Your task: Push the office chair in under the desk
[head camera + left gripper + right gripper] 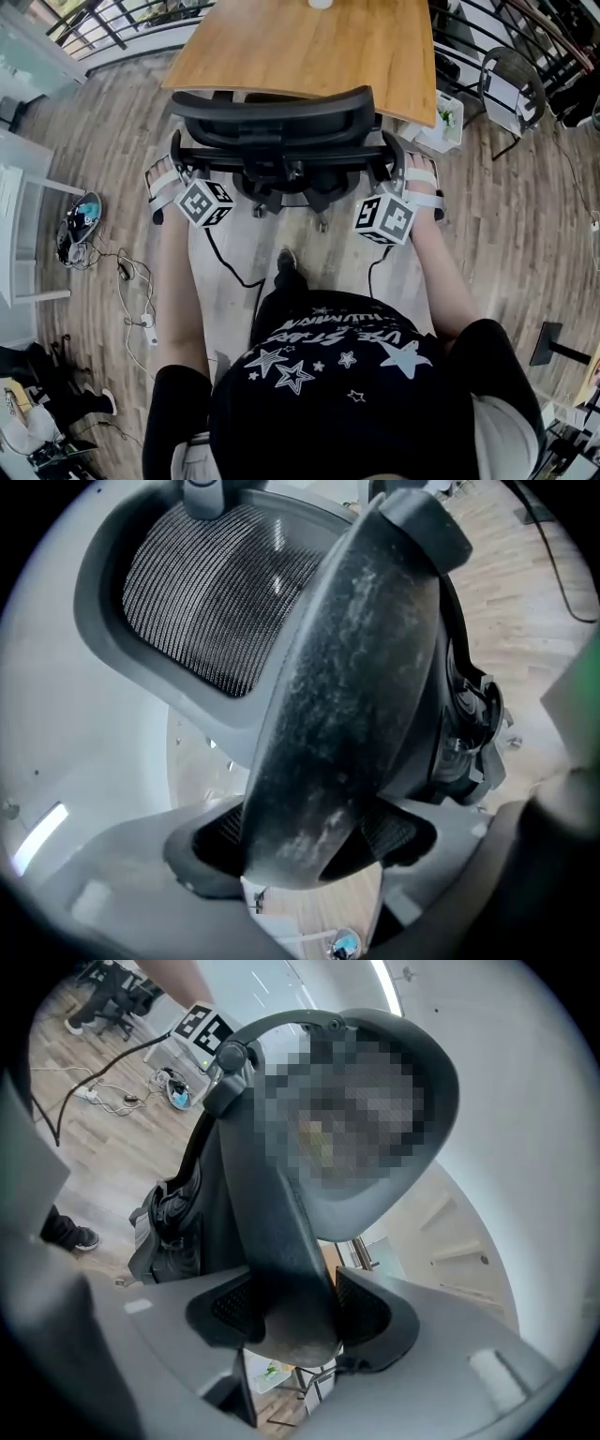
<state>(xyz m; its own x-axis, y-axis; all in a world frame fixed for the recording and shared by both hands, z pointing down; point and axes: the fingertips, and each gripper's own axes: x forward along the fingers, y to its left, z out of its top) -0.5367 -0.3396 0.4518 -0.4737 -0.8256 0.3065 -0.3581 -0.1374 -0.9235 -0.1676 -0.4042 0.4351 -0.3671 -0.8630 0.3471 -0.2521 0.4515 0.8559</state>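
Remote inspection, one moment.

1. The wooden counter (pixel 309 47) lies straight ahead of both hand-held grippers, beyond the chair. Its near edge runs crosswise to the line they point along.

2. The office chair (pixel 272 111) stands between the grippers and the counter, with its mesh backrest (pixel 202 592) facing me. In the head view the top of the backrest sits about level with the counter's near edge. The seat is hidden below it, so I cannot confirm how far under it has gone. I judge the chair partly in, with some travel left.

3. The left armrest (pixel 347 686) and the right armrest (pixel 272 1232) run fore and aft, toward the counter. That is the same line the push must take.

4. The left hand-held gripper (pixel 305 834) is clamped on the rear end of the left armrest, with a pad bearing on each side of it. The right hand-held gripper (pixel 298 1309) is clamped the same way on the right armrest. Neither set of jaws is free.

5. Finding: the two grippers sit level with each other, one on either side of the backrest, and neither is nearer the counter. I judge an even forward push from both will keep the chair square to the edge. Uneven pressure would probably swing it on its castors.

6. Loose cables (pixel 131 291) lie on the plank floor behind the left hand-held gripper, away from the chair's path.
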